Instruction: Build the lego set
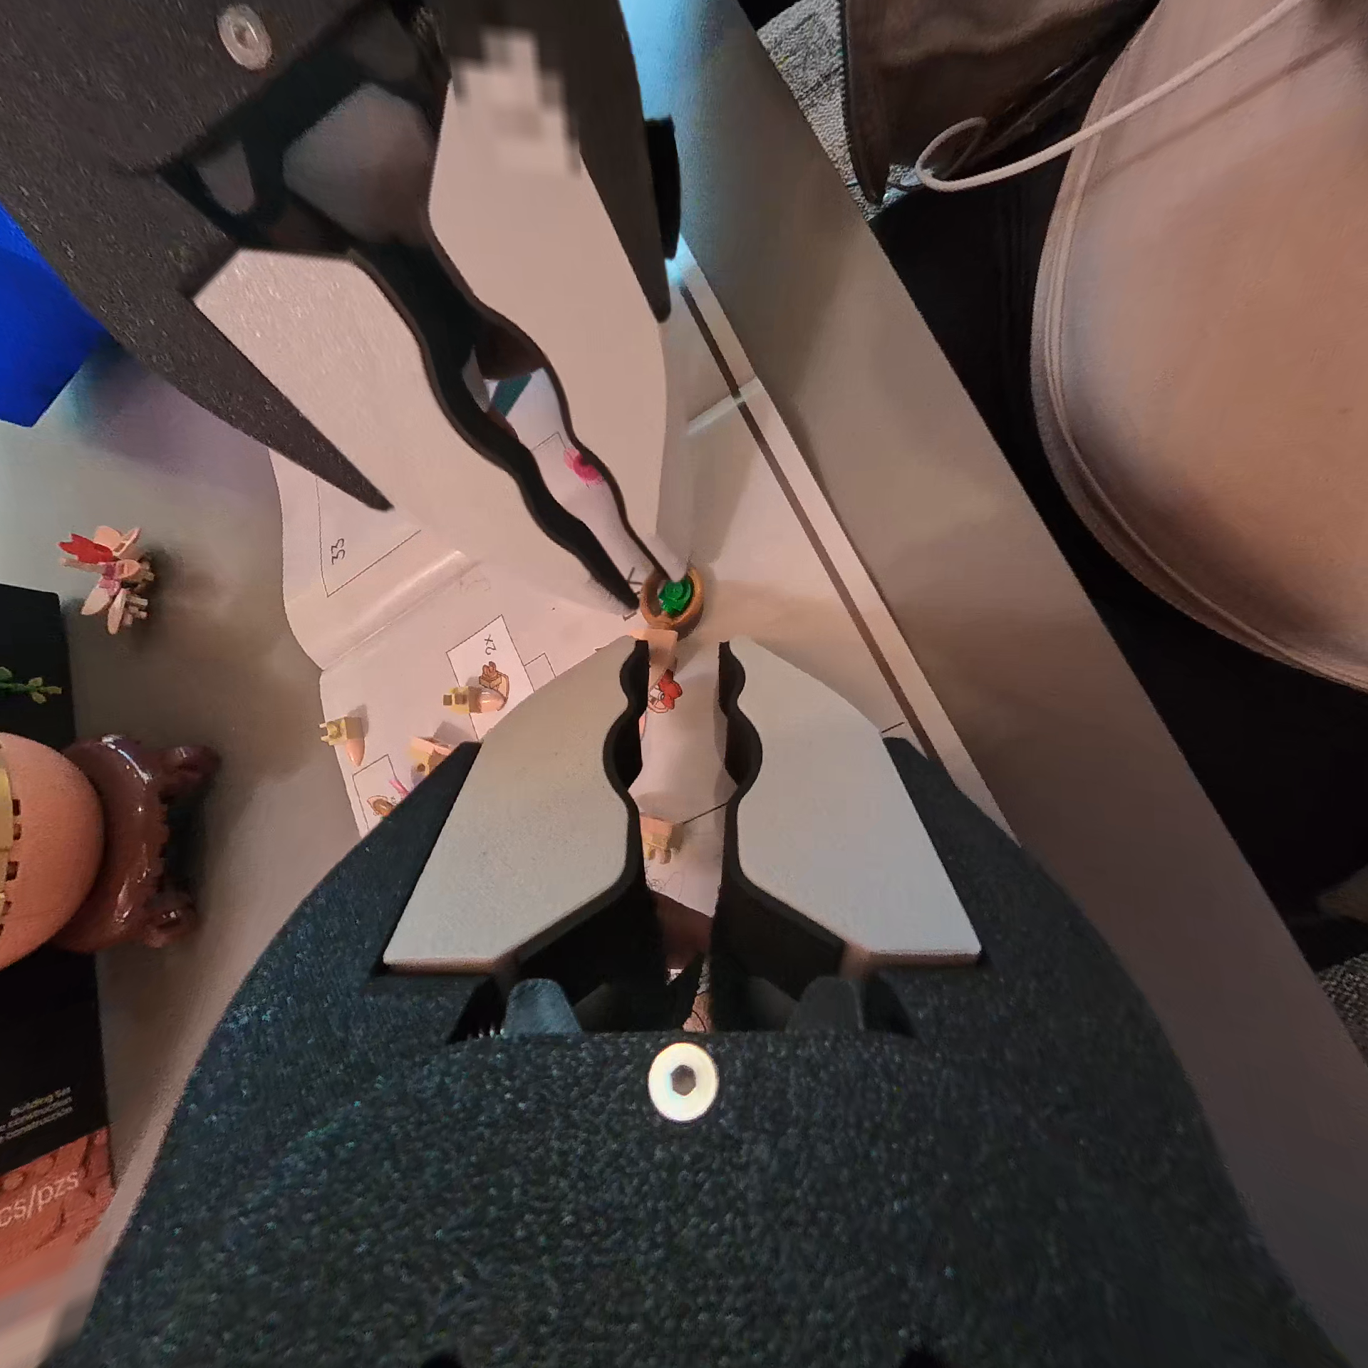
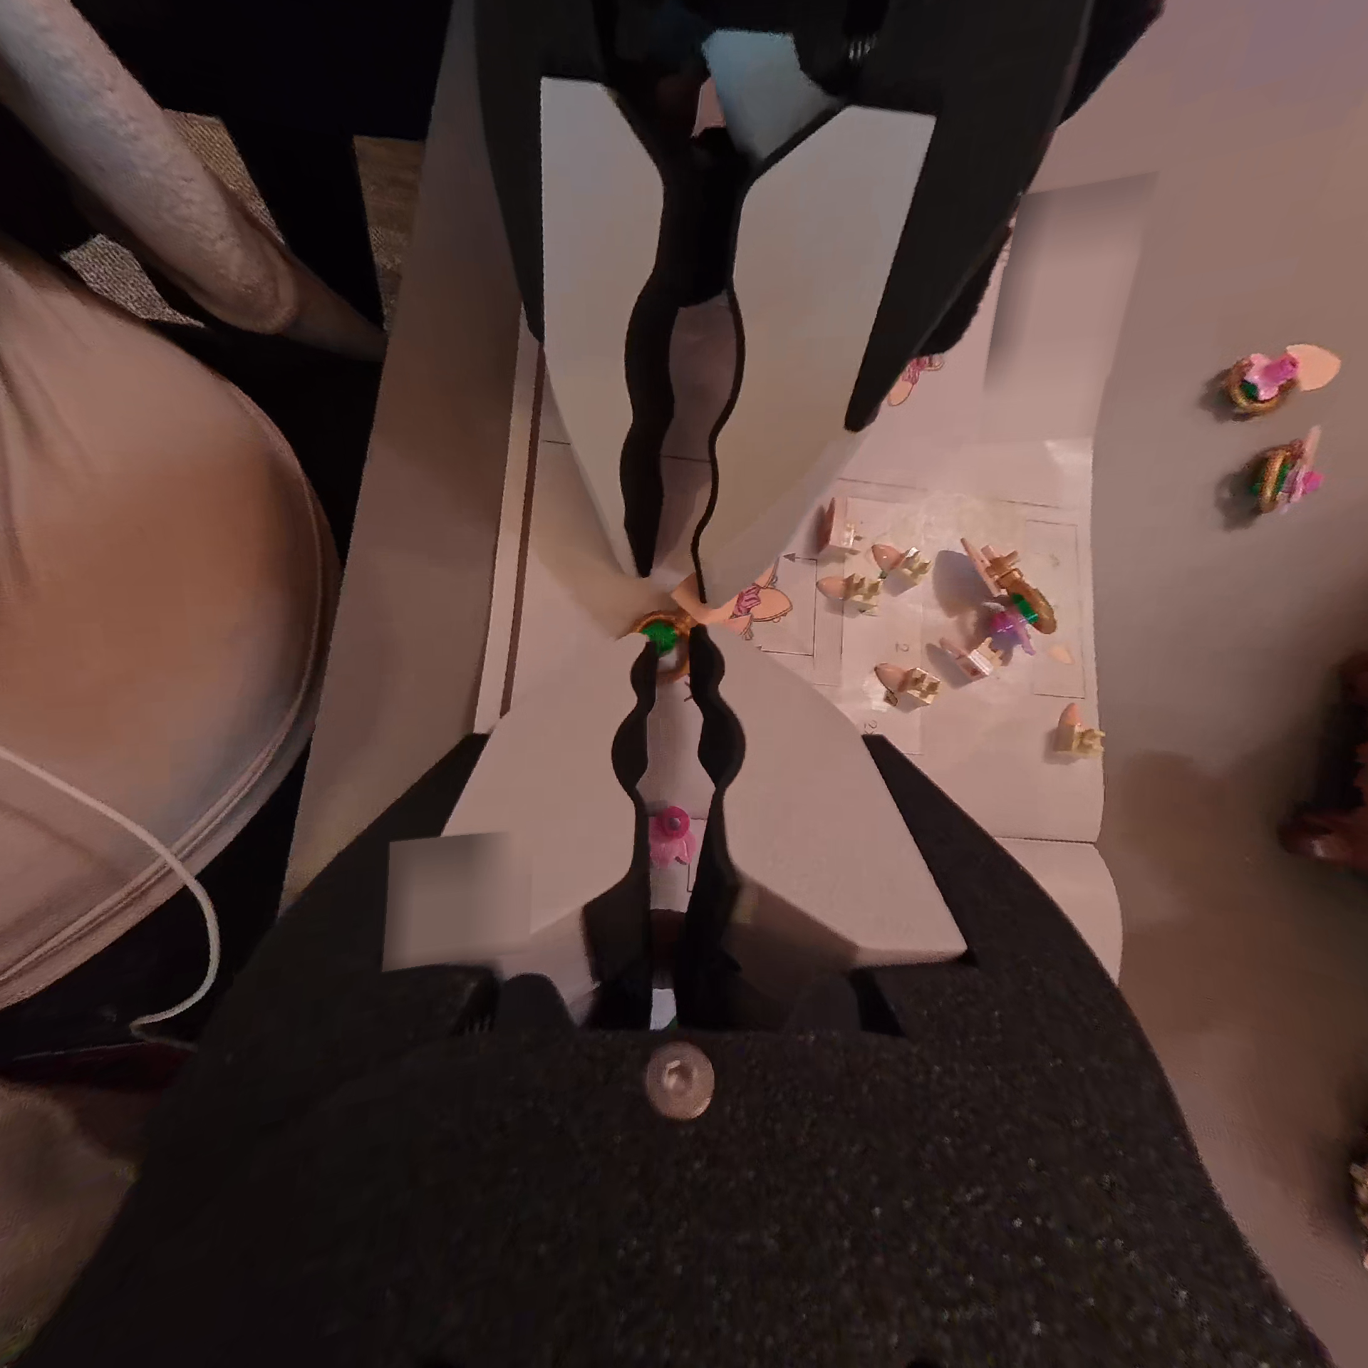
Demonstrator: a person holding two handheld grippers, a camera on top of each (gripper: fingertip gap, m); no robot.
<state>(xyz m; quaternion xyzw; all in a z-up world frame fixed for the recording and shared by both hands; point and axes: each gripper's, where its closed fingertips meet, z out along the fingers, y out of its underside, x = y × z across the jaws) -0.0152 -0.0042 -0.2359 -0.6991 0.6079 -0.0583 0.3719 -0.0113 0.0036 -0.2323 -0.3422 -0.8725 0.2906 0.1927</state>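
My right gripper [image 2: 672, 653] is shut on a small gold ring [image 2: 670, 635] with a green stud [image 2: 657, 634] in its middle. My left gripper [image 1: 681, 645] faces it tip to tip and is shut on a thin peach petal piece [image 1: 657, 642], pressed against the ring's edge [image 1: 670, 601]. In the right wrist view the left gripper [image 2: 670, 577] comes down from the top with the petal [image 2: 688, 592] at its tips. In the left wrist view the right gripper [image 1: 651, 585] reaches in from the upper left. Both hover above the open instruction booklet [image 2: 962, 777].
Several loose peach petal pieces [image 2: 899, 562] and a half-built ring flower [image 2: 1018, 603] lie on the booklet. Two built ring flowers [image 2: 1258, 385] lie on the table beyond it. A pink flower [image 1: 111, 577], a brown stand [image 1: 141, 836] and a blue box [image 1: 37, 333] are at the left. A person sits at the table edge. My two grippers' fingertips are within a few centimetres of each other. From either gripper's tips it is about 25 cm to the pink flower [image 1: 111, 577].
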